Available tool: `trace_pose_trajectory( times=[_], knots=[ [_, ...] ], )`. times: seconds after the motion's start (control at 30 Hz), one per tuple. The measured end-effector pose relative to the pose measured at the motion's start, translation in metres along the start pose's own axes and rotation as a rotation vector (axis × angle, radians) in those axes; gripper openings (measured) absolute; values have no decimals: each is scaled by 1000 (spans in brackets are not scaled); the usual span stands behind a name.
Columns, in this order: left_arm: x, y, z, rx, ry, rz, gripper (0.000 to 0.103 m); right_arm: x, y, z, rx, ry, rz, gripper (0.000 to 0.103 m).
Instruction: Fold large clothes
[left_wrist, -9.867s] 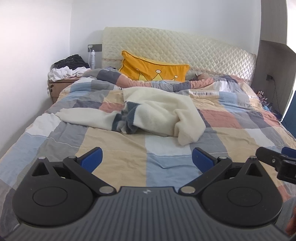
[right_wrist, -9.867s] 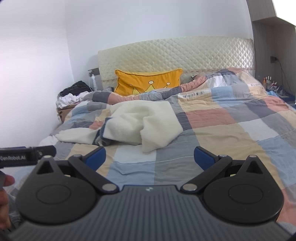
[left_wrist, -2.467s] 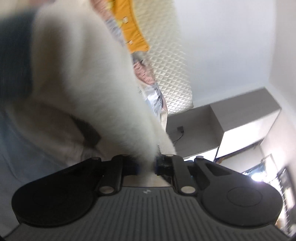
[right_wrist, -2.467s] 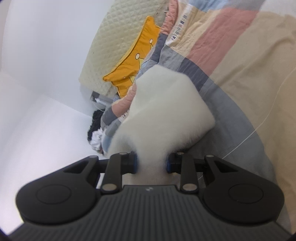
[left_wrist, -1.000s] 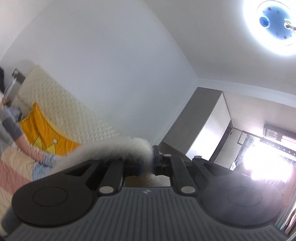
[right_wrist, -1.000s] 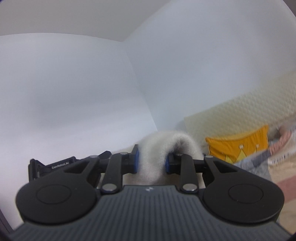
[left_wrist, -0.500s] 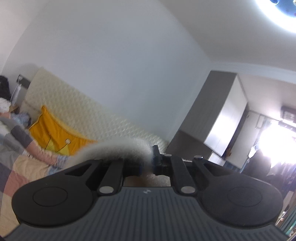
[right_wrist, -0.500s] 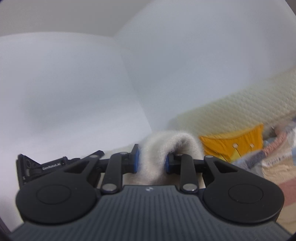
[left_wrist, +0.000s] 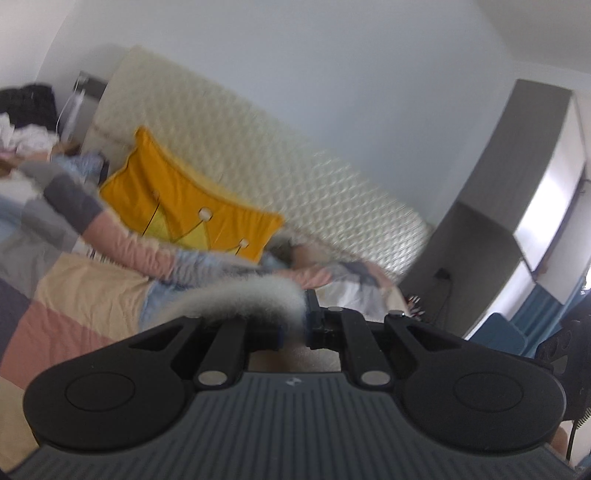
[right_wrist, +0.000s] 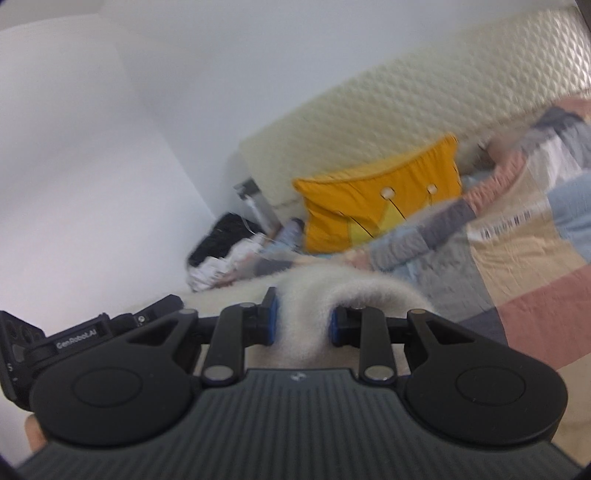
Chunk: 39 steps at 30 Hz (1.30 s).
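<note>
A cream fleece garment is pinched in both grippers and held up in the air over the bed. My left gripper is shut on one edge of it; the fleece arcs away to the left. My right gripper is shut on another bunched edge of the fleece, which curls over to the right. Most of the garment hangs below, out of both views. The left gripper's body shows at the left edge of the right wrist view.
Below lies a bed with a patchwork quilt in beige, pink, grey and blue. An orange crown pillow leans on the quilted cream headboard. A pile of clothes sits at the bedside. A grey wardrobe stands right.
Both grippers have tilted down from the ceiling and wall toward the bed, still holding the fleece. More of the quilt and pillow is in view than half a second ago.
</note>
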<state>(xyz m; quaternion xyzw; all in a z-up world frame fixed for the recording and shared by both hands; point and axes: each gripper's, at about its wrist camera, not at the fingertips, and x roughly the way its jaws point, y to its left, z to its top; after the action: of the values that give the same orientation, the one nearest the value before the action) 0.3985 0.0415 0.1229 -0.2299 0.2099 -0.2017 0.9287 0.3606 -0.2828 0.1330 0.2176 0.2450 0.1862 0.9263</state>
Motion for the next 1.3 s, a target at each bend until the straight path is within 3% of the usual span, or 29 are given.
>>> trace_pose_trajectory(
  times=[0.2,0.27,0.37,0.63,0.7,0.8,0.83,0.87,0.9,1.1,1.3],
  knots=[
    [149,98,-45,-11,96,80,12,93,-63,-38,69,59,-56,29],
    [180,121,-59,22,123,97,12,111,-77,-52,88,66,-64,30],
    [215,154,-75,20,170,131,12,139,-94,-70,116,82,-53,30],
    [253,193,-113,38,266,180,14,209,-128,-103,91,153,-131,31],
    [253,197,-120,40,311,185,15,218,-130,-110,76,169,-157,31],
    [250,203,-121,29,324,172,28,218,-124,-115,39,169,-163,40],
    [244,201,-119,23,329,155,43,217,-119,-116,15,167,-166,45],
    [239,199,-115,22,335,143,59,215,-115,-116,4,166,-165,57],
    [234,197,-112,28,331,135,62,212,-111,-115,3,164,-159,67],
    [175,161,-96,108,318,116,64,173,-84,-111,24,152,-96,70],
    [105,119,-101,176,300,95,64,110,-44,-116,-33,135,-102,70]
  ],
)
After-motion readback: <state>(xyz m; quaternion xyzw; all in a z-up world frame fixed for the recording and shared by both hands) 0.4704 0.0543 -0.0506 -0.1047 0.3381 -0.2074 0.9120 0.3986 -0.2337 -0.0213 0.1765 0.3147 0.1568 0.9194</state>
